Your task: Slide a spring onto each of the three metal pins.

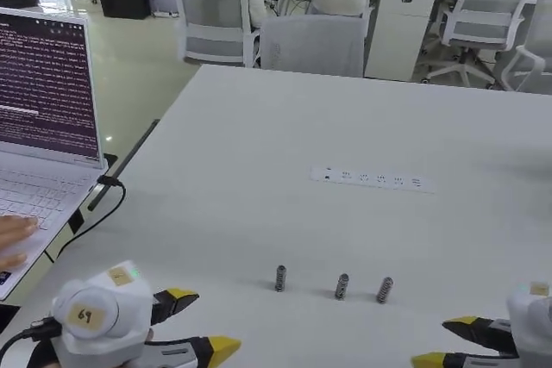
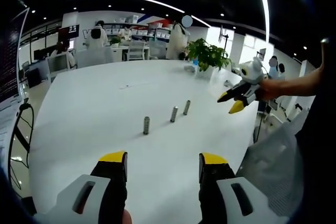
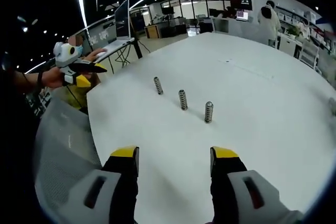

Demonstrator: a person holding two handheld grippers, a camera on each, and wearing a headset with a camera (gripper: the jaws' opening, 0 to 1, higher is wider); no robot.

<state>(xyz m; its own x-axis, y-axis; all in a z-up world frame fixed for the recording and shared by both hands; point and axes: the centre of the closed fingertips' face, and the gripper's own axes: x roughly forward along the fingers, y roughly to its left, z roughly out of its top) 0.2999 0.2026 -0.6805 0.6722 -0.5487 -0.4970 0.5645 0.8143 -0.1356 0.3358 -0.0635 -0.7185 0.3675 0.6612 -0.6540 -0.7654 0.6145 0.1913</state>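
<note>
Yellow-tipped jaws of the left gripper were seen spread apart and grasping nothing, on the near side of the power strip; the right gripper was likewise released and empty. Three springs were stood upright in a row on the white table, between the power strip and the grippers, touched by neither gripper.

The left gripper was held at the near left with its jaws spread wide apart. The right gripper was held at the near right, jaws likewise parted, its tips pointed toward the left one.
</note>
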